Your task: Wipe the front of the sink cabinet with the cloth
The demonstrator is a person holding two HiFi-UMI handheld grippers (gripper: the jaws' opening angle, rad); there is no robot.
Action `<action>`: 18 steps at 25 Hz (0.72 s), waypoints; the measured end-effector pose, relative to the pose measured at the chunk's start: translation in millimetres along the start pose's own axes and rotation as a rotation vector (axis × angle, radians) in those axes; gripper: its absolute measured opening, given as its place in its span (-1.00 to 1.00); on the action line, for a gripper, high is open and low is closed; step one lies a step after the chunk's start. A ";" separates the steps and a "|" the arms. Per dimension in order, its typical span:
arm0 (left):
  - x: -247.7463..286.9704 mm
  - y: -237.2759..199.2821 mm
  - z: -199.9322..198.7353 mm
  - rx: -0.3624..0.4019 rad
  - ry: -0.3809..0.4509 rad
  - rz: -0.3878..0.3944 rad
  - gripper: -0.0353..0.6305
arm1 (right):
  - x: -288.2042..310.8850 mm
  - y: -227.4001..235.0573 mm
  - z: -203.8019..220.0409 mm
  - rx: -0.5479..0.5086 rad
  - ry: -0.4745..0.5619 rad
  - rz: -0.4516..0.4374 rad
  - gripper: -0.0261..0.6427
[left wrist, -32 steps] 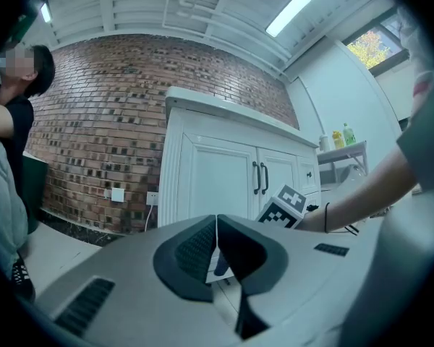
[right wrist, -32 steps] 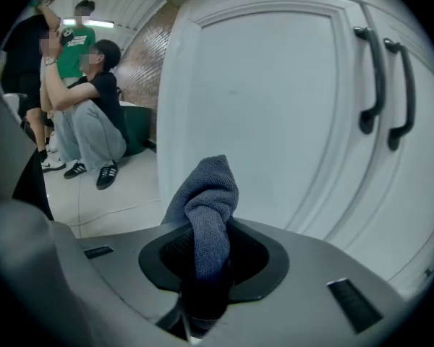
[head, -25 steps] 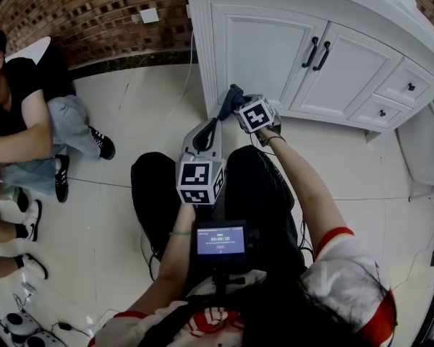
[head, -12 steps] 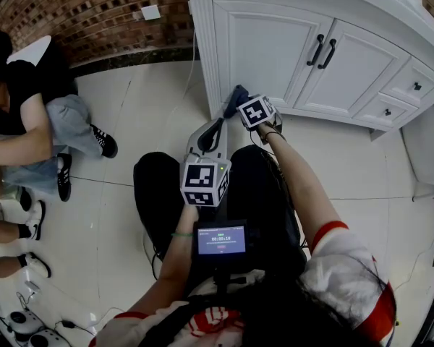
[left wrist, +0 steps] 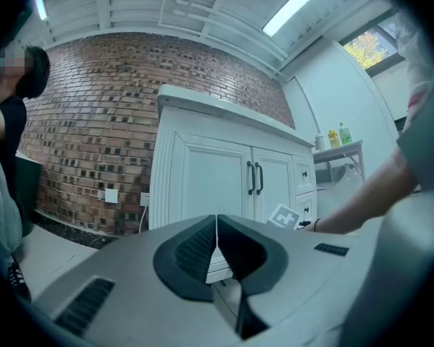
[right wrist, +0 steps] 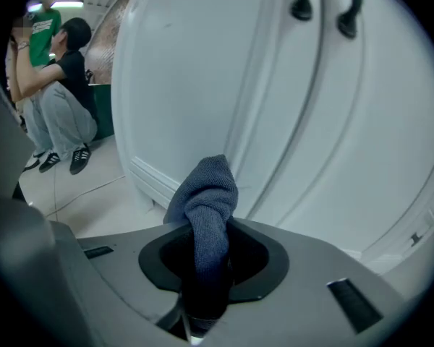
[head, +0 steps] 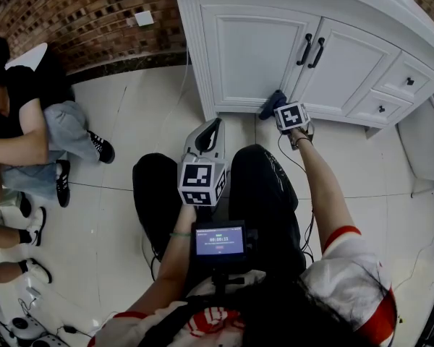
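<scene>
The white sink cabinet [head: 260, 56] has two doors with black handles [head: 309, 49] and small drawers on the right. My right gripper [head: 278, 105] is shut on a blue-grey cloth [head: 273, 104], held against the bottom of the left door. In the right gripper view the cloth [right wrist: 206, 201] sticks up from the jaws, right at the door panel [right wrist: 224, 71]. My left gripper [head: 210, 132] is shut with nothing in it and hangs over my lap, back from the cabinet [left wrist: 217, 183]. Its jaws meet in the left gripper view [left wrist: 216, 237].
A brick wall [head: 79, 13] runs left of the cabinet, with a white wall socket [head: 142, 18]. A person sits on the tiled floor at the left [head: 36, 121]. A white fixture [head: 423, 150] stands to the right of the cabinet. My knees [head: 253, 186] are below the grippers.
My right gripper has carried the cloth to the right along the cabinet's bottom edge, from the left corner to under the door handles. The left gripper has stayed put.
</scene>
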State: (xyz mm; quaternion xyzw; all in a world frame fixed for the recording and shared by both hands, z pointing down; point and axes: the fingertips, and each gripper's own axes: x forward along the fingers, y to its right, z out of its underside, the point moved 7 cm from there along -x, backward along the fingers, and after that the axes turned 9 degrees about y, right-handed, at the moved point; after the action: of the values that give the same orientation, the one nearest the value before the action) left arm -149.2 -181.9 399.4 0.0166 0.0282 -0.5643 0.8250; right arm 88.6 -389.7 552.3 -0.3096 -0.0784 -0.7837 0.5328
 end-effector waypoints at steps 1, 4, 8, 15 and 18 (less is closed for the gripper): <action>1.2 1.9 -1.1 0.003 0.000 0.005 -0.80 | -3.9 9.3 3.3 0.010 0.001 0.017 -0.60; 4.8 9.0 -4.3 0.012 -0.001 0.021 -0.80 | -17.1 29.9 9.5 0.052 0.021 0.023 -0.60; 9.2 17.7 -10.2 0.024 0.005 0.043 -0.80 | -47.0 57.5 10.6 0.117 0.079 -0.031 -0.60; 22.7 44.9 -23.7 0.032 0.027 0.093 -0.80 | -139.4 154.1 -41.2 0.150 0.271 0.101 -0.60; 27.6 61.5 -24.3 0.032 0.031 0.129 -0.80 | -180.6 193.7 -68.4 0.174 0.350 0.187 -0.60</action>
State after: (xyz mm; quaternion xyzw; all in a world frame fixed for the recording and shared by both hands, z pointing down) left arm -82.7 -183.8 373.1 0.0402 0.0306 -0.5101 0.8586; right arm 275.7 -360.0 355.0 -0.1275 -0.0230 -0.7631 0.6332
